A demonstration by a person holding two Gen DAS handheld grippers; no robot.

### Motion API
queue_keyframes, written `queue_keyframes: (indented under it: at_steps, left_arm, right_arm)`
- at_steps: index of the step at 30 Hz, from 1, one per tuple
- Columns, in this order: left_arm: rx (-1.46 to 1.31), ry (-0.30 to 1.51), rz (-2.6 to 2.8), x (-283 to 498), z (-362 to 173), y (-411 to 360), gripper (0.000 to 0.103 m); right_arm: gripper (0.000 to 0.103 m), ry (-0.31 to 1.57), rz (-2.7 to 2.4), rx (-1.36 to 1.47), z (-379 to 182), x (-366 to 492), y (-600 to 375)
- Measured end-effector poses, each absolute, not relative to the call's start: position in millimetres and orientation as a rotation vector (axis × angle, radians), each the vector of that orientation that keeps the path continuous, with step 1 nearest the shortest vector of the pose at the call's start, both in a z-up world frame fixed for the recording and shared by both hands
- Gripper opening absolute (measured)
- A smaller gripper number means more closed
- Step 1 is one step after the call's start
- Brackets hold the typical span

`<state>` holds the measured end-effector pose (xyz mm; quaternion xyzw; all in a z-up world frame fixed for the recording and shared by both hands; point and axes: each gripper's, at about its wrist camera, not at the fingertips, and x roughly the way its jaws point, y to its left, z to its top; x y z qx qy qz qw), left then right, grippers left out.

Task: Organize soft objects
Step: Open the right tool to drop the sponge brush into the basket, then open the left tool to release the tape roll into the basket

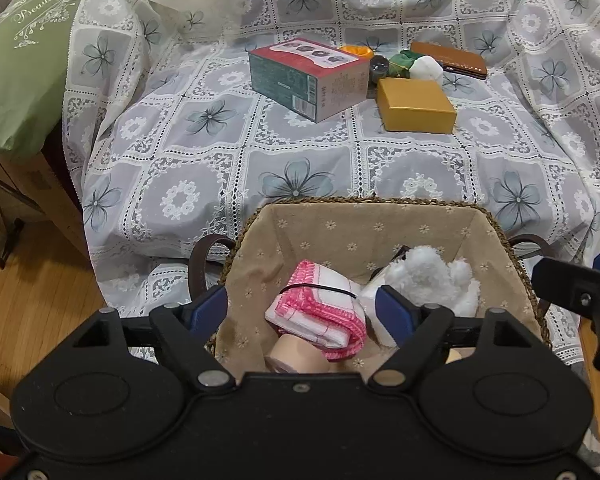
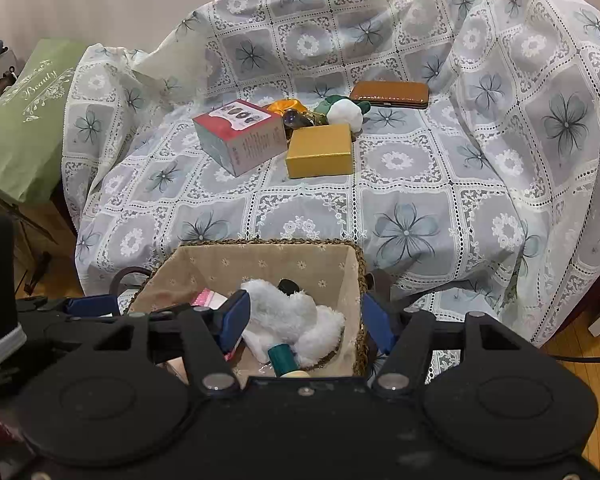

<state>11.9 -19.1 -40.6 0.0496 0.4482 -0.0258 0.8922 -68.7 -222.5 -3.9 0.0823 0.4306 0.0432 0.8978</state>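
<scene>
Left wrist view: the left gripper [image 1: 304, 312] hangs over the near end of a woven basket [image 1: 380, 204] with a beige floral lining. Its jaws stand well apart and press on nothing; a folded pink-and-white cloth [image 1: 320, 316] bound with a black band lies loose in the basket between them. Beside the cloth lies a white plush toy [image 1: 432, 276], and a pale roll [image 1: 280, 356] shows just under the cloth's near edge.

From the right wrist view, the right gripper [image 2: 304, 320] straddles the basket's right wall, 1 finger inside against the plush toy and the other outside the rim. Whether its pads press on the wall cannot be told. A teal bottle [image 2: 284, 358] lies near the toy.

Farther off, on a flower-patterned lace cover [image 1: 300, 168], sit a red-and-green carton [image 1: 308, 76] and, just beside it, a gold box [image 1: 416, 106]. Behind them cluster an orange item [image 1: 356, 51], a white-and-green soft ball [image 1: 424, 67] and a brown case [image 1: 448, 58]. A green pillow [image 1: 20, 60] lies at the far left.
</scene>
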Motion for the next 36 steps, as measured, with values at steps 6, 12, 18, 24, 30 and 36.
queue_keyframes:
  at_steps: [6,12,18,24,30,36]
  left_arm:
    - [0.105,0.942,-0.054,12.4,-42.3,-19.0,0.079]
    - [0.108,0.943,-0.047,12.7,-42.2,-18.9,0.086]
    - [0.114,0.955,-0.041,15.9,-45.2,-19.0,0.090]
    - [0.141,1.006,-0.025,26.4,-53.6,-21.5,0.091]
    - [0.148,1.014,-0.015,36.0,-55.4,-21.1,0.091]
    - [0.146,1.023,-0.003,56.4,-54.6,-19.1,0.091]
  right_arm:
    - [0.063,0.898,0.086,0.169,-5.2,-67.6,-220.7]
    - [0.064,0.909,0.081,0.169,-7.5,-66.4,-220.9]
    - [0.067,0.921,0.077,0.165,-12.1,-62.6,-220.5]
    - [0.069,0.964,0.065,0.168,-23.4,-53.5,-221.9]
    - [0.070,0.988,0.050,0.170,-29.4,-39.3,-223.1]
    - [0.071,1.005,0.034,0.168,-31.7,-14.6,-224.0]
